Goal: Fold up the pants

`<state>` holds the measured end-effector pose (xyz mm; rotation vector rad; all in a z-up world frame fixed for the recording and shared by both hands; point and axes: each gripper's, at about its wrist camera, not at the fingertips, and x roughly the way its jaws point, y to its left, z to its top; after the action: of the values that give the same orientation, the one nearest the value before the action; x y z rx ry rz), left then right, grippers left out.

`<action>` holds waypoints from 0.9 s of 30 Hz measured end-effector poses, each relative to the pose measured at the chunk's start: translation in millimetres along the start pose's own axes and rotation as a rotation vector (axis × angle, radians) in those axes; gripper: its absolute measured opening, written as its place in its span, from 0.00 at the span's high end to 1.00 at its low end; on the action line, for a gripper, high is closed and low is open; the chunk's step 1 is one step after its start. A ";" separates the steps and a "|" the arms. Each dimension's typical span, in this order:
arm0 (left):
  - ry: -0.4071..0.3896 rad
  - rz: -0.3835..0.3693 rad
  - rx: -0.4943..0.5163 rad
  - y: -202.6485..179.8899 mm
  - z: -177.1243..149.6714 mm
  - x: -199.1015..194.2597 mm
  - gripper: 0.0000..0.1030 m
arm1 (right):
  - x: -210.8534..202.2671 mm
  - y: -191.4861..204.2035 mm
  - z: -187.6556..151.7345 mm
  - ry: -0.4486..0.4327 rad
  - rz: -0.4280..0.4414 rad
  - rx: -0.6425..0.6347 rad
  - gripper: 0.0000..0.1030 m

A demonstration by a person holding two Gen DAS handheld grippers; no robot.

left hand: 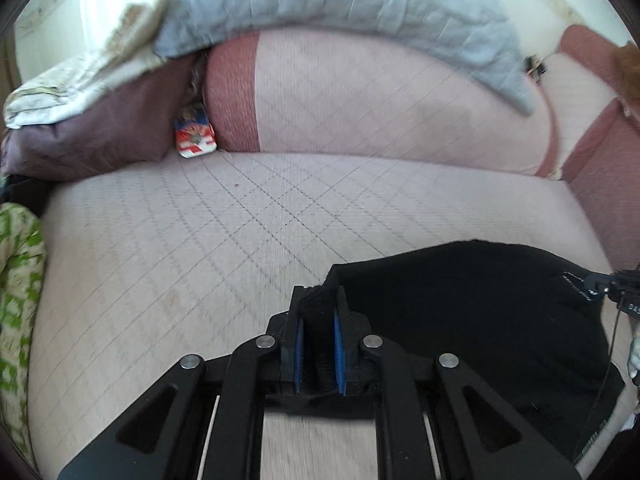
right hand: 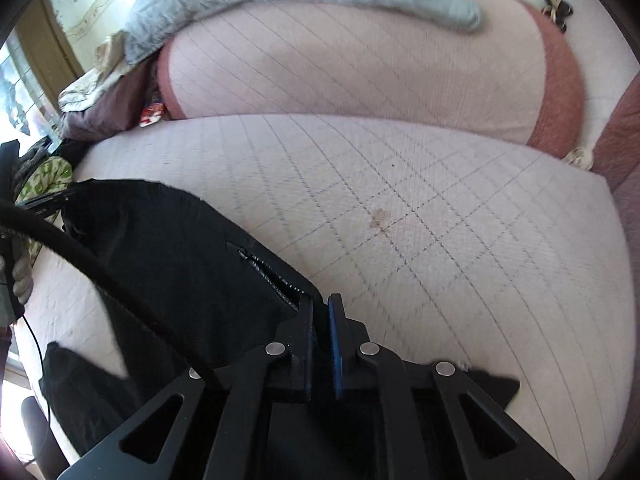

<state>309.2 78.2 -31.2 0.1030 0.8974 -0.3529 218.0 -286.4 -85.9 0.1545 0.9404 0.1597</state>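
Both grippers are clamped on the black pants point(left hand: 460, 312), which are bunched up at the near edge of the sofa seat point(left hand: 200, 232), the pale quilted cushion with the diamond stitching. The left gripper point(left hand: 319, 304) has its jaws pinched tight on a thick ribbed fold of the fabric, probably the waistband, though the blur makes that hard to call. From there the rest of the cloth spreads off to the right along the seat's front edge. The right gripper point(right hand: 320, 312) is closed down on the pants too, its blue pads nearly touching with a thin bit of cloth between them, right next to a shiny zipper point(right hand: 272, 276). In the right wrist view the pants drape off to the left and down over the seat's front edge, and a black cable point(right hand: 100, 268) crosses in front of them. Most of the seat is bare, with a small brownish stain point(right hand: 378, 216) near its middle. Against the backrest point(left hand: 380, 100) a grey-blue blanket point(left hand: 340, 4) hangs over the top. At the seat's far left corner sits a purple cushion point(left hand: 92, 136) with some whitish cloth point(left hand: 68, 88) on it and a red and white packet point(left hand: 195, 136) tucked beside it. A green patterned cloth point(left hand: 18, 280) sits at the left edge.
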 end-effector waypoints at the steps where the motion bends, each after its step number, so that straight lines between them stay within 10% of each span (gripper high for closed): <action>1: -0.019 -0.004 -0.004 0.5 -6.7 -13.3 0.89 | -12.6 5.3 -6.0 -0.007 0.002 -0.011 0.93; 10: -0.119 0.015 0.003 -4.0 -112.5 -115.1 0.89 | -93.4 41.9 -101.1 -0.046 -0.004 -0.083 0.93; 22: 0.034 0.103 0.122 -16.9 -238.0 -133.5 0.86 | -100.6 42.4 -223.9 0.027 0.068 0.030 0.93; 27: 0.077 0.160 0.122 -11.8 -253.4 -139.4 0.61 | -92.7 39.8 -248.8 0.060 0.079 0.066 0.90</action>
<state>36.6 162.3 -79.7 0.3005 0.9366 -0.2559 -40.5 -250.9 -149.1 0.2492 1.0005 0.2075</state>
